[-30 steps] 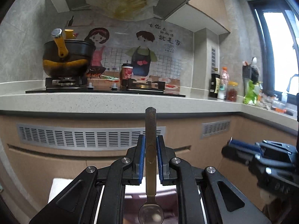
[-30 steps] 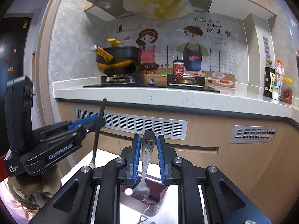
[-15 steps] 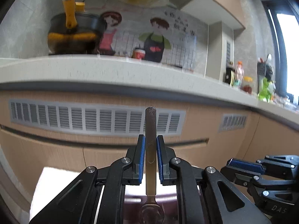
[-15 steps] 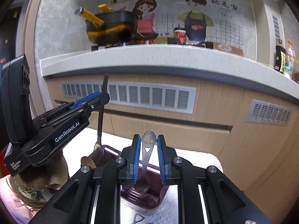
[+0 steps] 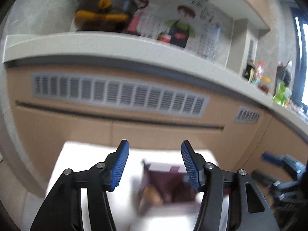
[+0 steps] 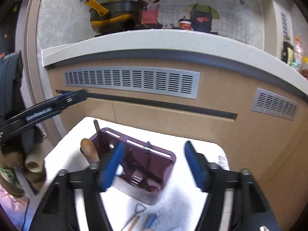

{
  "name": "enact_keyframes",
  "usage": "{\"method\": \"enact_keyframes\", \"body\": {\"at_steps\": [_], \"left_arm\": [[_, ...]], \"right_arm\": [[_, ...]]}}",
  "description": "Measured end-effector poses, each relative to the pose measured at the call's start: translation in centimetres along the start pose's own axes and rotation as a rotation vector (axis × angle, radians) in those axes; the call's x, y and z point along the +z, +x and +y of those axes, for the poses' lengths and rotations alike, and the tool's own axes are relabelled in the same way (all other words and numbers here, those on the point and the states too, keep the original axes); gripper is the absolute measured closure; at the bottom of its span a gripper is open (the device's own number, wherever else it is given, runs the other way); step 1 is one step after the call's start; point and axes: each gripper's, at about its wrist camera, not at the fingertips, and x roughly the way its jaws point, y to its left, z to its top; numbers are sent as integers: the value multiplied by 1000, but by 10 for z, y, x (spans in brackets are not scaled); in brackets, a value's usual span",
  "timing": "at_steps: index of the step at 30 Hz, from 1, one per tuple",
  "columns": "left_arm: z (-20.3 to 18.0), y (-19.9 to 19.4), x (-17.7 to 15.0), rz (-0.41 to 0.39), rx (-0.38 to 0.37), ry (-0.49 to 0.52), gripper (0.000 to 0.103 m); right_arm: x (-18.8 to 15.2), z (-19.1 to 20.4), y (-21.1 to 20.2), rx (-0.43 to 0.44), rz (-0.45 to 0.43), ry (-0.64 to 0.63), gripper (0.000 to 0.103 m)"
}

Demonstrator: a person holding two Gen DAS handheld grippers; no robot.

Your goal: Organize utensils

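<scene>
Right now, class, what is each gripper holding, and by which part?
Nothing: the left gripper and right gripper have just opened, with empty jaws.

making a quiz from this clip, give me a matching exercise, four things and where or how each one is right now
Things:
1. caddy
2. wooden spoon
3. pan
4. right gripper

Places or states:
A. on the counter
B. on the white towel
C. open, holding nothing
D. leaning at the caddy's left end

Pairs: 1-B, 2-D, 3-A, 4-C
</scene>
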Motion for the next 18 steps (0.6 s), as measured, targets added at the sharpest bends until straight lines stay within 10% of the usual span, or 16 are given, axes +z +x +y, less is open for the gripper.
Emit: {"method": "enact_keyframes", "body": {"at_steps": [8,18], "left_arm": [[31,-4,-85,358,62,9,44],[38,-23,-167,546,88,-72,15]], "right_arm": [[-48,14,-34,-72,26,-49,2],[-131,19,-22,-149,234,-91,2]]}}
